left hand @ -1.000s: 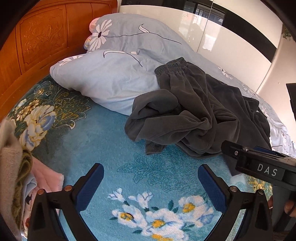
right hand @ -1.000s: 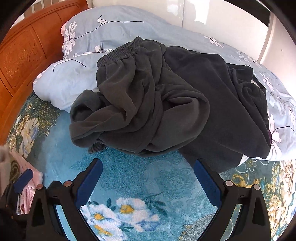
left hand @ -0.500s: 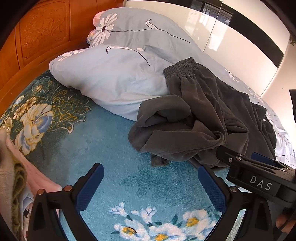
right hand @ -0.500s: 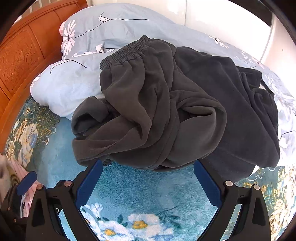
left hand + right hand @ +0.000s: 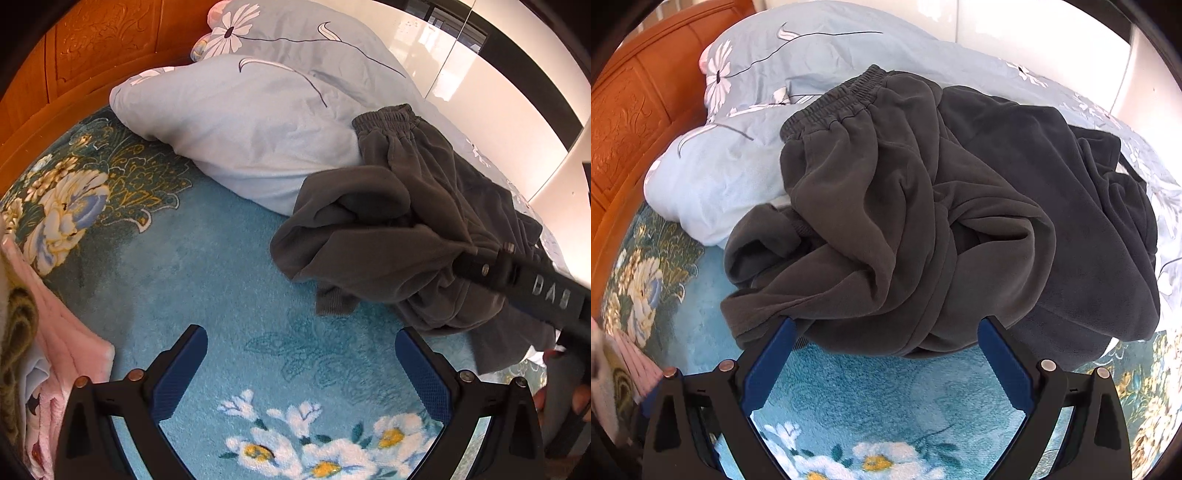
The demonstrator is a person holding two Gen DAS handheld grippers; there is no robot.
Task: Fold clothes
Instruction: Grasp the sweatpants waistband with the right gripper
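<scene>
A crumpled pair of dark grey sweatpants (image 5: 905,221) with an elastic waistband lies in a heap on the blue floral blanket (image 5: 886,398), partly over a pale blue pillow (image 5: 731,177). A darker garment (image 5: 1071,192) lies to its right. My right gripper (image 5: 886,332) is open, its blue pads at the near edge of the heap, empty. My left gripper (image 5: 301,345) is open and empty over bare blanket, left of the sweatpants (image 5: 388,236). The right gripper's body (image 5: 535,291) reaches into the heap in the left wrist view.
A pale blue pillow (image 5: 251,140) and a flowered duvet (image 5: 295,44) lie behind the heap. An orange carved headboard (image 5: 74,55) runs along the left. Pink and olive folded clothes (image 5: 48,350) sit at the left edge. A white wardrobe (image 5: 498,92) stands behind.
Both grippers have moved forward toward the sweatpants. The right gripper's pads now reach the heap's near edge; the left one has shifted left of it. Both jaws stay open.
</scene>
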